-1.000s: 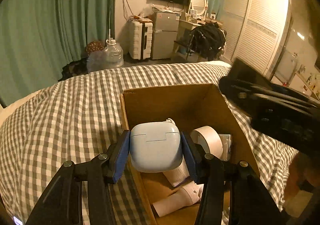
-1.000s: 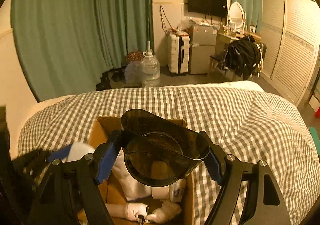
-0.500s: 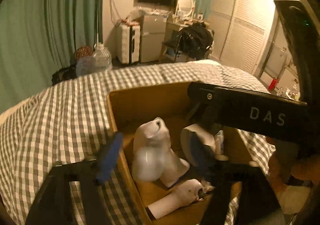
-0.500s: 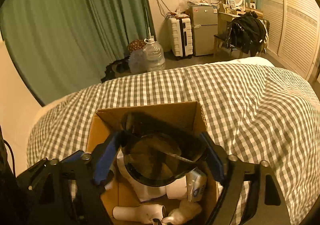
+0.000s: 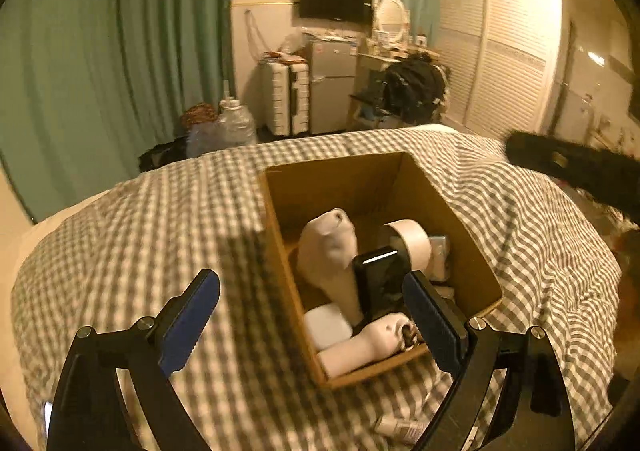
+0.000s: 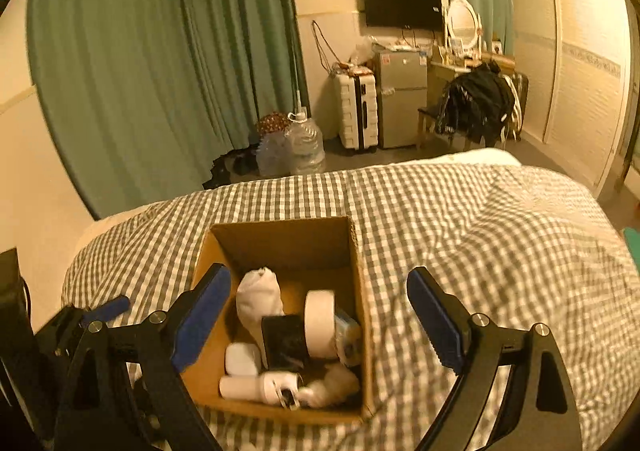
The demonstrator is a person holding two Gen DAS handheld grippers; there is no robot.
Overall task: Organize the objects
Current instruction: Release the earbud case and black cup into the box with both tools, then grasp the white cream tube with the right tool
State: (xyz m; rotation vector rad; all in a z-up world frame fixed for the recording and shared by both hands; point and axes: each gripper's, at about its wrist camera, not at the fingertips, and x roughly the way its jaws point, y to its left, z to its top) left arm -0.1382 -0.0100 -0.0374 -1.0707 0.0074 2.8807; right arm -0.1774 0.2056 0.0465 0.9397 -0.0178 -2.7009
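Above the checked bed (image 6: 500,235), both claws hang spread wide and hold nothing. The left claw (image 5: 316,325) straddles the near left wall of the cardboard box (image 5: 276,223); the right claw (image 6: 320,317) frames the box (image 6: 280,239) from above. Inside lie a white sock bundle (image 6: 258,297), a roll of white tape (image 6: 320,319) on edge, a dark container (image 6: 286,343) leaning beside it, a small white case (image 6: 242,359) at the near left, and a white tube (image 6: 256,387) along the near wall. A small bottle (image 5: 400,429) lies on the bed just outside the box, under the left claw's fingers (image 5: 434,321).
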